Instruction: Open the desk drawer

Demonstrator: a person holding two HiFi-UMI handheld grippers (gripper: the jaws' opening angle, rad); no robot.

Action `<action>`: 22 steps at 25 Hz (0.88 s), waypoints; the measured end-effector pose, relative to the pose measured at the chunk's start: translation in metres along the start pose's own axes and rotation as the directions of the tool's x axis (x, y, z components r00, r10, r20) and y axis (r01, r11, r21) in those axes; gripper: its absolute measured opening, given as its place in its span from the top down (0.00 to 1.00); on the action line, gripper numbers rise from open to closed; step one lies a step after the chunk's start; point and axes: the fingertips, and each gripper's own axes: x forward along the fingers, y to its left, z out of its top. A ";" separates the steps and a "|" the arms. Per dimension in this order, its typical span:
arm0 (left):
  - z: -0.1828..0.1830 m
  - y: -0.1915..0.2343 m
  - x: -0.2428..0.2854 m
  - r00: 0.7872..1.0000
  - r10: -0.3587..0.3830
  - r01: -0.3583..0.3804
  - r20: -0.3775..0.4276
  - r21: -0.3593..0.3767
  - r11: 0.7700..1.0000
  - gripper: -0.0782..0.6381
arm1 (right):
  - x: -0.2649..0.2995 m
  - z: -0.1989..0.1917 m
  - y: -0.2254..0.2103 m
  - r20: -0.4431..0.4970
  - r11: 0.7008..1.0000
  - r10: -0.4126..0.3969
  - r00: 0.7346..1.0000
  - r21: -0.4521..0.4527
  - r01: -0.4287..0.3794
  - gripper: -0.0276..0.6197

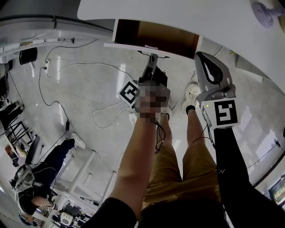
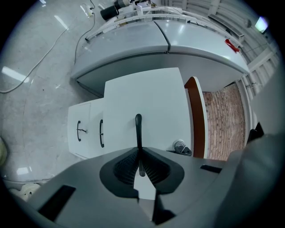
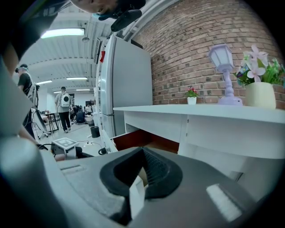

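The white desk (image 1: pixel 178 13) has its top drawer (image 1: pixel 153 39) pulled partly out, with the brown inside showing. My left gripper (image 1: pixel 152 58) reaches up to the drawer's white front (image 2: pixel 142 98) and is shut on its thin black handle (image 2: pixel 138 129), which runs between the pads of the left gripper (image 2: pixel 139 162). My right gripper (image 1: pixel 205 60) hangs to the right of the drawer, under the desk edge, and touches nothing. In the right gripper view the right gripper (image 3: pixel 142 169) has its jaws together with nothing in them, and the open drawer (image 3: pixel 142 138) lies ahead.
Below the held drawer sit lower drawers with black handles (image 2: pixel 101 132) and a key lock (image 2: pixel 180 147). A lamp (image 3: pixel 225 73) and a flower pot (image 3: pixel 260 93) stand on the desk. A grey fridge (image 3: pixel 129 84) is behind. Cables (image 1: pixel 102 113) trail across the floor, and people stand far off.
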 end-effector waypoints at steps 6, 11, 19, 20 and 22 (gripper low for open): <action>-0.001 0.017 -0.007 0.999 0.038 -0.038 0.004 -0.010 0.999 0.85 | 0.009 -0.004 -0.003 -0.005 1.000 0.007 1.000 -0.001 -0.007 0.96; -0.003 0.031 -0.013 0.997 0.073 -0.073 0.003 -0.028 0.997 0.85 | 0.015 -0.001 -0.002 0.008 1.000 -0.002 1.000 0.016 0.002 0.96; -0.004 0.033 -0.014 0.997 0.082 -0.082 -0.003 -0.030 0.996 0.85 | 0.018 -0.006 0.002 -0.015 1.000 0.015 1.000 -0.012 -0.015 0.96; -0.004 0.035 -0.015 0.996 0.086 -0.086 -0.001 -0.030 0.996 0.85 | 0.018 -0.006 0.001 -0.016 1.000 0.016 1.000 -0.013 -0.016 0.96; -0.004 0.034 -0.016 0.997 0.083 -0.083 0.001 -0.038 0.996 0.85 | 0.019 -0.006 0.000 -0.015 1.000 0.017 1.000 -0.013 -0.018 0.96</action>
